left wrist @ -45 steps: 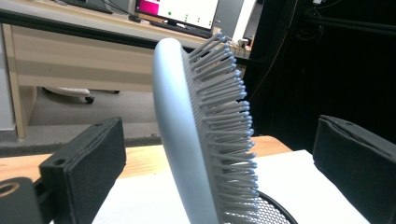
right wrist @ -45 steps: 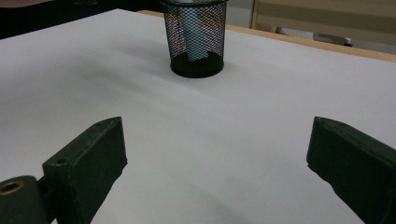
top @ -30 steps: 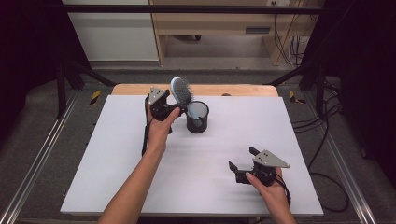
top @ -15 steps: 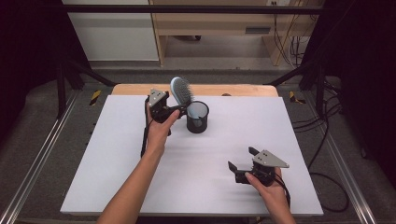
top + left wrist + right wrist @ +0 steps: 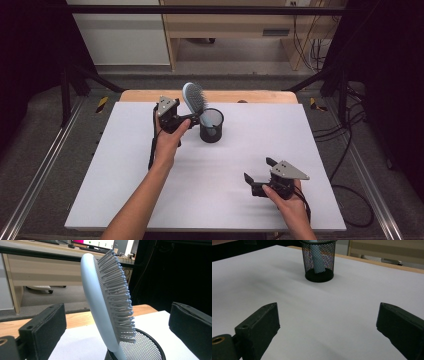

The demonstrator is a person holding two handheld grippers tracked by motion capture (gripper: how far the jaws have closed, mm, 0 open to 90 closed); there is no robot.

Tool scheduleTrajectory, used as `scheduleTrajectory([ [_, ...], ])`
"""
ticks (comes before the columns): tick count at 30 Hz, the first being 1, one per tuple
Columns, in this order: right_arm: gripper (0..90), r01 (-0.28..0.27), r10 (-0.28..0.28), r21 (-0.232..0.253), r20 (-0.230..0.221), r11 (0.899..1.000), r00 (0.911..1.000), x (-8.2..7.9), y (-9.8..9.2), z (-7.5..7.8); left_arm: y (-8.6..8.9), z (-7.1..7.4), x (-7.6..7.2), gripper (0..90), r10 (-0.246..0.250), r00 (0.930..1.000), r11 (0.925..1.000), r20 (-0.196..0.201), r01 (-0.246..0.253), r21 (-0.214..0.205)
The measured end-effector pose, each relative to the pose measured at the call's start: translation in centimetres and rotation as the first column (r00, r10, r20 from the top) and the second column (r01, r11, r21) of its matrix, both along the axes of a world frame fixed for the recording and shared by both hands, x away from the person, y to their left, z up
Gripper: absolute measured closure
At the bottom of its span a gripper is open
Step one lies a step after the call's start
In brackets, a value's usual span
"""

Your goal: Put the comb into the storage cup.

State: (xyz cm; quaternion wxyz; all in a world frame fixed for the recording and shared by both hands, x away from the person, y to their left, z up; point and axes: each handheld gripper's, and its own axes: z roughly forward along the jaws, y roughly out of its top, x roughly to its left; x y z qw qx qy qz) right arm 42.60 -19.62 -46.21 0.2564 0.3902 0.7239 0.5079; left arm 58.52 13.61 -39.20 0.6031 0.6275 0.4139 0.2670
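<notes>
Hairbrush (image 5: 194, 98) in pale blue stands handle-down in a black mesh cup (image 5: 211, 126), upper centre of the high view, its oval head leaning up and to the left over the cup's rim. Just left of it sits the left gripper (image 5: 187, 120), held in a hand (image 5: 167, 142) whose forearm runs in from the bottom edge of the frame. In the left gripper view the two black jaws stand wide apart at the lower left and lower right corners, and the brush head (image 5: 105, 297) rises between them without touching either pad, bristles facing the right of the frame; the mesh cup's rim (image 5: 150, 340) shows at the bottom centre.

White board (image 5: 125, 190) covers the tabletop, with a strip of bare wood (image 5: 260, 96) showing along its far edge.

Lower right of the high view, the right gripper (image 5: 259, 175) rests low over the board, well apart from the cup, with a hand (image 5: 290, 202) behind it. Its jaws are spread wide and hold nothing. In the right gripper view the cup (image 5: 319, 261) stands at the upper centre, with the brush handle (image 5: 317, 258) visible through the mesh.
</notes>
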Motion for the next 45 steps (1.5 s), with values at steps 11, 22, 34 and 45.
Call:
scheduleTrajectory([
  [11,4.9,0.0,0.0,-0.003,0.0,1.0,1.0,0.0,0.1,0.0,0.3,0.1,-0.9,1.3,-0.004,0.9997,0.9976,0.022,0.002,0.069],
  [22,4.7,-0.002,0.002,-0.003,-0.002,1.0,1.0,0.0,0.1,0.0,0.8,0.0,-1.8,1.4,-0.018,0.9996,0.9962,0.02,0.016,0.086],
  [34,4.7,-0.006,0.006,-0.009,-0.001,1.0,1.0,0.0,0.2,0.0,1.7,0.3,-2.7,1.3,-0.02,0.9995,0.9959,0.024,0.018,0.089],
  [45,4.7,-0.007,0.007,-0.01,-0.001,1.0,1.0,0.0,0.2,0.0,2.5,1.0,-3.4,1.3,-0.028,0.999,0.9966,0.036,0.025,0.079],
])
